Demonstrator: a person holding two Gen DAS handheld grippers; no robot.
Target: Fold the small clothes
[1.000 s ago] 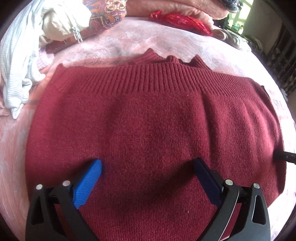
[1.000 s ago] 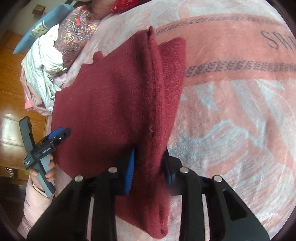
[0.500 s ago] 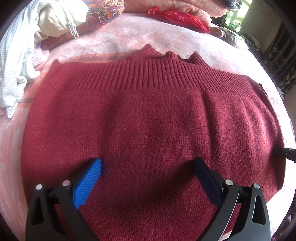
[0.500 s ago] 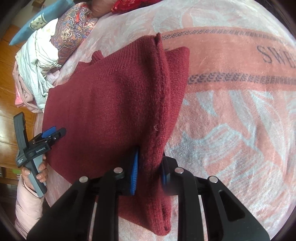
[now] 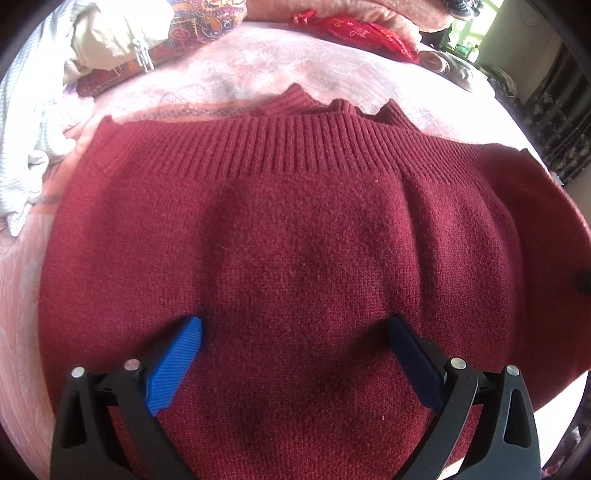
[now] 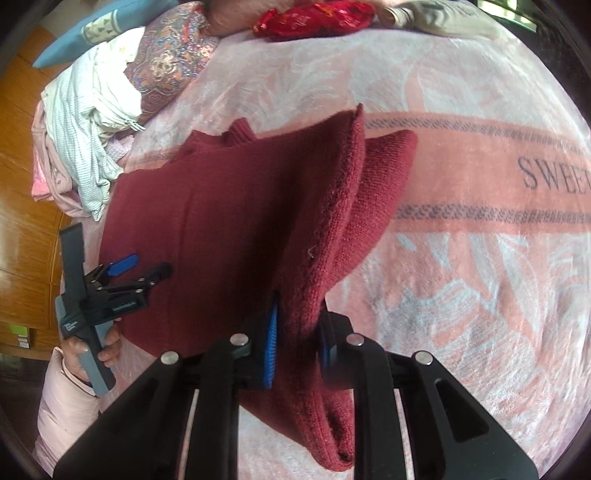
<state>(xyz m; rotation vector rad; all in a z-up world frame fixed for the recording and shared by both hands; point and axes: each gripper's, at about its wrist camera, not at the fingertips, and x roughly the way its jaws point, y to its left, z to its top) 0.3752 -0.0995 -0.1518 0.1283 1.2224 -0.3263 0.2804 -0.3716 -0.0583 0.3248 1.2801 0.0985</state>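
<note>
Over a pink blanket [image 5: 258, 70], the left gripper [image 5: 295, 354] hovered with its blue fingers [image 5: 177, 362] spread wide and empty above a maroon sweater [image 5: 295, 229] lying flat. From the right wrist, the right gripper [image 6: 297, 339] pinched the sweater's [image 6: 221, 221] lifted edge, its jaws having just been closing on the knit, near a clothes pile [image 6: 88, 147].

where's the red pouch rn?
Red pouch: top centre of the right wrist view, at the pink blanket's far edge, right of the patterned cushion.
</note>
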